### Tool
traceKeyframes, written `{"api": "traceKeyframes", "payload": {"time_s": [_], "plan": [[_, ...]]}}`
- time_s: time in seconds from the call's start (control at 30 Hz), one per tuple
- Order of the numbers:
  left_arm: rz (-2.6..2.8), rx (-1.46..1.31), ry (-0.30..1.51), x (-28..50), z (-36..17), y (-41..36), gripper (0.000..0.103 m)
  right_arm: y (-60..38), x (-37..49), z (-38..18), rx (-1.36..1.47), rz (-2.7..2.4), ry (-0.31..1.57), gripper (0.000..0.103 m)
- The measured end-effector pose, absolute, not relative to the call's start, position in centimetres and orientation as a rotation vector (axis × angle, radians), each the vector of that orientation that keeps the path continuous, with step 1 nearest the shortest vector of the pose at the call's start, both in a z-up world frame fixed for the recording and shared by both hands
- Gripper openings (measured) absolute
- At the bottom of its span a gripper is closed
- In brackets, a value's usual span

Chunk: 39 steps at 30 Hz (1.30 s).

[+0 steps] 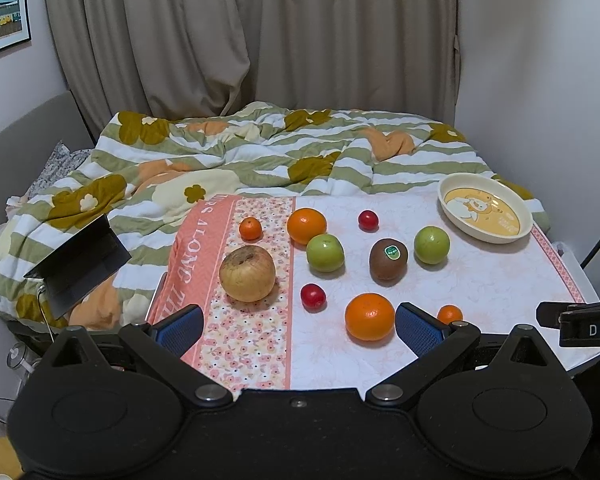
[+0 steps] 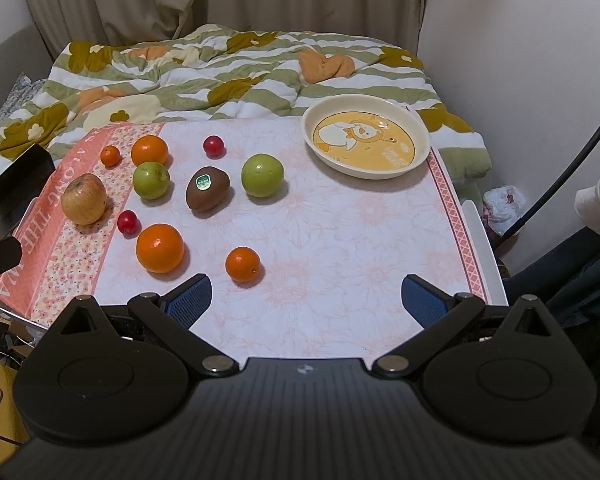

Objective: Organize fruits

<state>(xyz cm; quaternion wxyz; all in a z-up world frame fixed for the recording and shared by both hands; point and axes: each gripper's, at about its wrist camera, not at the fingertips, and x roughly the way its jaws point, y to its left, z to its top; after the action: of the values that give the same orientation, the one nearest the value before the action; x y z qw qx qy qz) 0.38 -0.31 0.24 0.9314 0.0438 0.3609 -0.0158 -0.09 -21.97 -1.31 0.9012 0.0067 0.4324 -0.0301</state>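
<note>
Fruit lies loose on a pink floral tablecloth: a yellowish apple, two green apples, a kiwi, two big oranges, two small oranges and two red cherry-like fruits. A cream plate with a cartoon print sits empty at the far right. My left gripper is open and empty at the near edge, by the near big orange. My right gripper is open and empty, right of the near small orange.
A bed with a green-striped flowered quilt lies behind the table. A dark open laptop rests on the bed at the left. Curtains hang behind; a wall stands at the right.
</note>
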Motion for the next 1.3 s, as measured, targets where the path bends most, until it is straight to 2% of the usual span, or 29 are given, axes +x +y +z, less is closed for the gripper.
{"api": "traceKeyframes", "payload": {"time_s": [1.3], "plan": [[-0.034,0.081,0.734,0.45,0.38,-0.09,0.103,-22.03,0.07,-1.31,0.016,-0.064,0.893,0.103]]}}
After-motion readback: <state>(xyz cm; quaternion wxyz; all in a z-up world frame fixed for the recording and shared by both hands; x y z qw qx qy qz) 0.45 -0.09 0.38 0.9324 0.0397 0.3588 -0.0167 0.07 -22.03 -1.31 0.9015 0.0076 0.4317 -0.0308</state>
